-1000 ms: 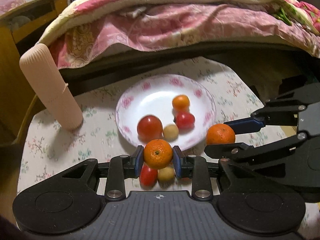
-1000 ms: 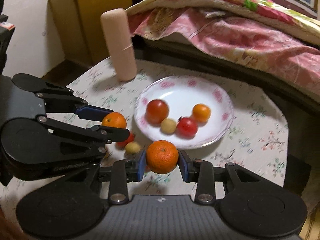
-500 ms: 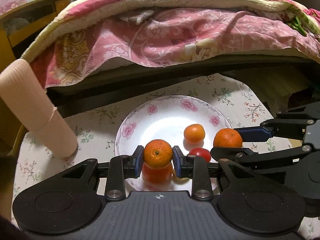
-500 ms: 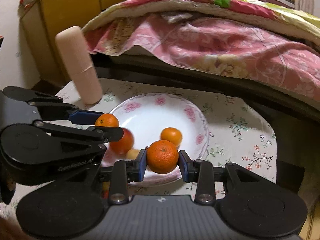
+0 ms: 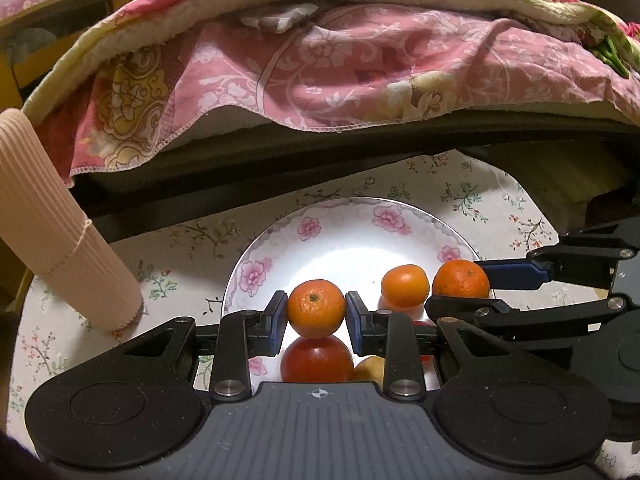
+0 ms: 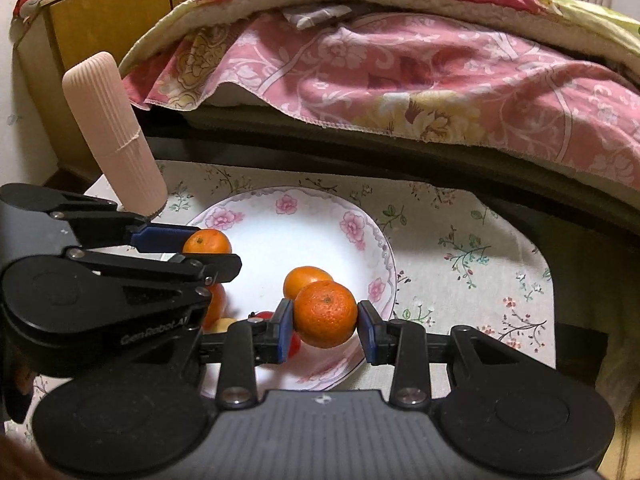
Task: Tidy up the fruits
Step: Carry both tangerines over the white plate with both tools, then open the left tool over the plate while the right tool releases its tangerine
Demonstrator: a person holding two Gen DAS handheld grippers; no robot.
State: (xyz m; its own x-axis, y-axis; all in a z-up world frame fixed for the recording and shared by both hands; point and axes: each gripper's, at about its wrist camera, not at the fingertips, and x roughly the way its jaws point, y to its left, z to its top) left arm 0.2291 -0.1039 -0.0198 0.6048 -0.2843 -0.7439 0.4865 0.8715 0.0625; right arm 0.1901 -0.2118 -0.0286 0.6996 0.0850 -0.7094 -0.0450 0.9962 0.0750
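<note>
My left gripper (image 5: 316, 316) is shut on a mandarin (image 5: 317, 308) and holds it over the near part of a white flowered plate (image 5: 280, 248). My right gripper (image 6: 325, 322) is shut on another mandarin (image 6: 326, 314) over the plate's right side (image 6: 360, 232). On the plate lie a small mandarin (image 5: 405, 286), a red tomato (image 5: 316, 360), a yellowish fruit (image 5: 368, 370) and a small red tomato (image 6: 294, 344), partly hidden by the grippers. Each gripper shows in the other's view, the right one (image 5: 460, 286) and the left one (image 6: 208, 246).
A ribbed beige cylinder (image 5: 48, 240) stands on the flowered tablecloth (image 5: 460, 196) left of the plate. A bed with a pink quilt (image 5: 340, 64) rises just behind the table. A wooden cabinet (image 6: 104, 24) stands at the far left.
Both grippers have moved forward over the plate with their mandarins held. The loose fruits that lay on the cloth in front of the plate are out of view now.
</note>
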